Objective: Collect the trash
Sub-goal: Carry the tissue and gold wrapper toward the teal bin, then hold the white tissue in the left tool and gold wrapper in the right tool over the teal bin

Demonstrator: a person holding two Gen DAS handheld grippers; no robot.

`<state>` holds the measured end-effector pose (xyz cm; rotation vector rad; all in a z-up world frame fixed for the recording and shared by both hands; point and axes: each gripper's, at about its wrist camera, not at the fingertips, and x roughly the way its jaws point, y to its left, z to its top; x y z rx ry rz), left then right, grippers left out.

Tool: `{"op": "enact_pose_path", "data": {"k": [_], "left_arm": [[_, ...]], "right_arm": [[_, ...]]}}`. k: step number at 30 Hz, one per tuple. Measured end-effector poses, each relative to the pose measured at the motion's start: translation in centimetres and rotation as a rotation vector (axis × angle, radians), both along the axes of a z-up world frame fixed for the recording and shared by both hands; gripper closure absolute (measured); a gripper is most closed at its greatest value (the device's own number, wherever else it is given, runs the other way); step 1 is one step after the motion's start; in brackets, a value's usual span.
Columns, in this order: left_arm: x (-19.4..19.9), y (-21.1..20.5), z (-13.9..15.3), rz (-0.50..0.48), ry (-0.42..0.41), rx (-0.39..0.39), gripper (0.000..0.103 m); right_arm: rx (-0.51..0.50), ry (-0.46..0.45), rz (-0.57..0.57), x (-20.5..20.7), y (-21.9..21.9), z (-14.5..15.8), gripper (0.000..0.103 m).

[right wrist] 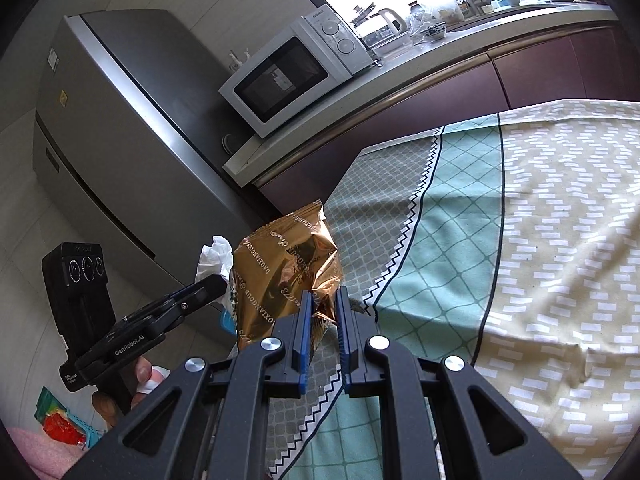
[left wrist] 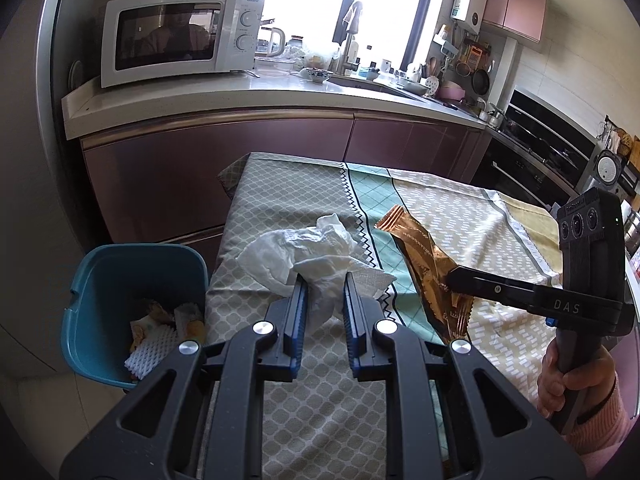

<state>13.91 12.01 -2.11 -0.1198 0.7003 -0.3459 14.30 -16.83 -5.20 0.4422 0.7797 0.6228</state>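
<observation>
My left gripper [left wrist: 325,280] is shut on a crumpled white tissue [left wrist: 308,254], held over the left part of the cloth-covered table [left wrist: 288,200]. My right gripper [right wrist: 323,298] is shut on a shiny copper snack wrapper [right wrist: 286,270], which hangs a little above the table's left end. In the left wrist view the wrapper [left wrist: 420,256] shows to the right of the tissue, pinched by the right gripper's fingers [left wrist: 464,280]. A teal bin [left wrist: 120,304] with several scraps inside stands on the floor left of the table. The tissue [right wrist: 216,258] peeks out behind the wrapper in the right wrist view.
A kitchen counter [left wrist: 280,100] with a white microwave [left wrist: 176,36] runs behind the table, and a grey fridge [right wrist: 120,140] stands at its left end. Hands in pink sleeves [left wrist: 600,424] hold both tools. A stove and oven [left wrist: 532,148] are at the right.
</observation>
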Motion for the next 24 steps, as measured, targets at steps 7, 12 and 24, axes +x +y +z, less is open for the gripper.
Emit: {"op": "enact_pose_path", "data": {"k": [7, 12, 24], "left_arm": [[-0.3, 1.1, 0.0, 0.025, -0.001, -0.001, 0.086], [-0.4, 2.0, 0.0, 0.044, -0.001, 0.001, 0.086], [-0.6, 3.5, -0.1, 0.083, -0.004, -0.001, 0.086]], "right_arm": [[-0.005, -0.002, 0.031, 0.5, 1.5, 0.0, 0.092], [-0.005, -0.004, 0.046, 0.7, 2.3, 0.0, 0.092], [-0.005, -0.008, 0.077, 1.2, 3.3, -0.1, 0.092]]}}
